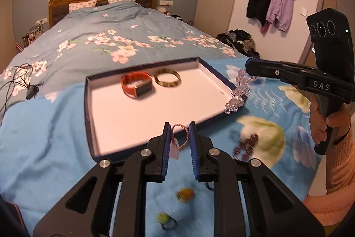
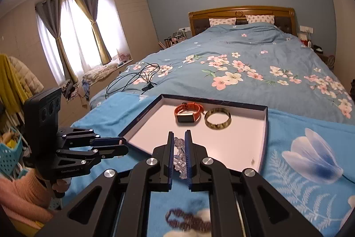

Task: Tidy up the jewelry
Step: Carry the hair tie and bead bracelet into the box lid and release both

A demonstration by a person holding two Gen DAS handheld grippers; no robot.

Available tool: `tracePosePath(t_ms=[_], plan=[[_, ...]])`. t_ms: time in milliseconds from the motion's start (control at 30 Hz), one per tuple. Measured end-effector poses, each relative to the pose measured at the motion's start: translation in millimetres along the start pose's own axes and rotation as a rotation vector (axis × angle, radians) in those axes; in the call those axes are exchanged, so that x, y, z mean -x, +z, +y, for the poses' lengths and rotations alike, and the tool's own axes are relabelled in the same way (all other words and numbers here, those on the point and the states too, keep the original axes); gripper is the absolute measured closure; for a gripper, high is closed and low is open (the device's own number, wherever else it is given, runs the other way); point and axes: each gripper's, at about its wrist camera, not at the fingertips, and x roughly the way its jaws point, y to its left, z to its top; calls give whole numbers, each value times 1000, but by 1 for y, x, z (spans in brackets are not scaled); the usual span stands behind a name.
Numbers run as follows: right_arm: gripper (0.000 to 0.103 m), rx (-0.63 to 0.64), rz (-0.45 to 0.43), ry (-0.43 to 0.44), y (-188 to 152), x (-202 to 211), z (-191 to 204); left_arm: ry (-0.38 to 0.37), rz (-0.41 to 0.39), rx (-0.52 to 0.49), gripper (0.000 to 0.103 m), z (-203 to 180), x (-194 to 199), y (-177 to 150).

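A pink beaded bracelet point(image 1: 180, 137) with a pale pink tag hangs between the blue pads of the left gripper point(image 1: 179, 132). Its loop stands upright, the tag end pointing down, over the near edge of the shallow box lid point(image 1: 93, 126). The left gripper's jaws stand narrow, pinching the bracelet on its left side.

A clear crystal bead bracelet point(image 1: 238, 92) dangles from the right gripper point(image 1: 249, 69), its long axis running down and toward the camera past the lid's right rim. In the right wrist view the same beads point(image 2: 179, 154) sit clamped between nearly closed pads of that gripper point(image 2: 179, 139), over the lid's near edge.

Inside the white-floored, dark-blue-rimmed lid, an orange smart band point(image 1: 136, 87) lies on its side, its screen facing the near side. Just beside it, to the right and not touching, a brown-green bangle point(image 1: 167, 80) lies flat.

On the light blue floral blanket point(image 1: 44, 148) near the grippers lie a dark red bead bracelet point(image 1: 245, 147) and two rings, one with an orange stone point(image 1: 185, 194) and one with a yellow-green stone point(image 1: 163, 218), blurred. A black cable point(image 1: 20, 79) rests on the bed's blue flowered duvet point(image 1: 111, 32). A hand point(image 1: 326, 126) in a pink sleeve grips the right handle.
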Motion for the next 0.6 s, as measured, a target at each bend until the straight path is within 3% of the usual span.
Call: tracePosePath(t_ms=[267, 600], plan=[[95, -36, 22, -13, 18, -37, -13, 43, -2, 1, 86, 20, -21, 28], [95, -106, 44, 10, 28, -74, -23, 70, 44, 23, 86, 38, -60, 40]])
